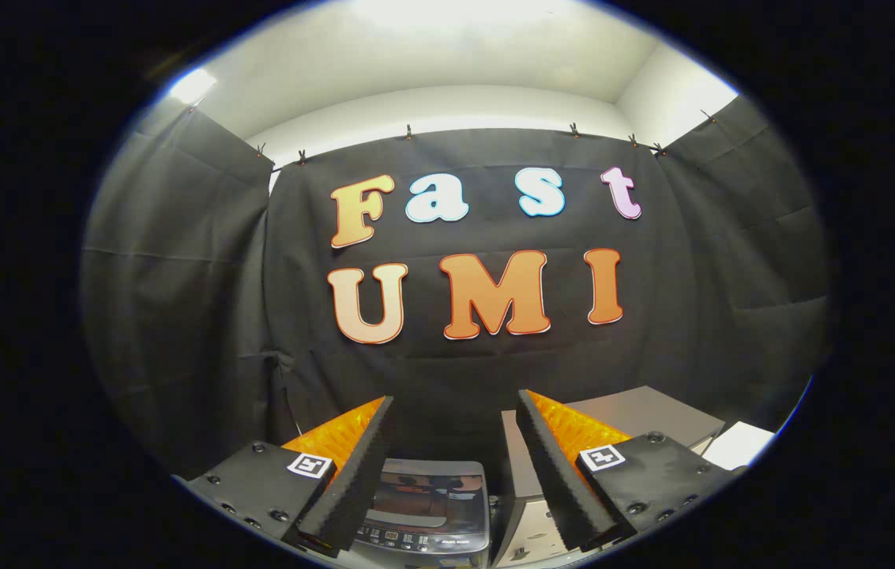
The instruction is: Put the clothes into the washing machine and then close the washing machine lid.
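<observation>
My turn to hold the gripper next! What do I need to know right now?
Gripper: open, fingers apart, holding nothing, pointing toward the black cloth wall.
Washing machine: low down between the fingers, just ahead of them; its dark glossy lid looks shut.
Grey box: beside the machine, behind one finger.
Clothes: I can't spot them from here.
Done: nothing that I can confirm.
Left: find the clothes, open the lid if needed, put them in, close the lid.
</observation>
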`<act>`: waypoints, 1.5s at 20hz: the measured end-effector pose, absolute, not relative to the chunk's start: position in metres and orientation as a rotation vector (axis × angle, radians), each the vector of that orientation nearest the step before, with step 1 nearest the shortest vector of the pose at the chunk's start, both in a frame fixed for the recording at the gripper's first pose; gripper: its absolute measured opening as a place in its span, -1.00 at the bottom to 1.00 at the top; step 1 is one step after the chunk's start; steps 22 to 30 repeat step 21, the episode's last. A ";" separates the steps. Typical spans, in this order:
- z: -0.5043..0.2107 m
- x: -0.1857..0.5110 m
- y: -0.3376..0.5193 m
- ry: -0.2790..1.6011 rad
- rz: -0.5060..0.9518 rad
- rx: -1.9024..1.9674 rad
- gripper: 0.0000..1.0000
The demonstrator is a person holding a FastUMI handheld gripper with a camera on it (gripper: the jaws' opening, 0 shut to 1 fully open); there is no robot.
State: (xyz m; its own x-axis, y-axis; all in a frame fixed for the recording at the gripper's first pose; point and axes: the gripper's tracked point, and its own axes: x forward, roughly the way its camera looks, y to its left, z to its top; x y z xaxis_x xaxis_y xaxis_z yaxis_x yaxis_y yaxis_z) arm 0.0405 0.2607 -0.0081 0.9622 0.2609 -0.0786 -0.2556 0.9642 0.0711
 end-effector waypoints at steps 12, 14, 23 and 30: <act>0.019 0.021 0.175 0.032 0.205 0.072 0.97; 0.023 0.022 0.170 0.023 0.198 0.064 0.97; 0.025 0.017 0.159 0.018 0.201 0.058 0.97; 0.025 0.017 0.159 0.018 0.201 0.058 0.97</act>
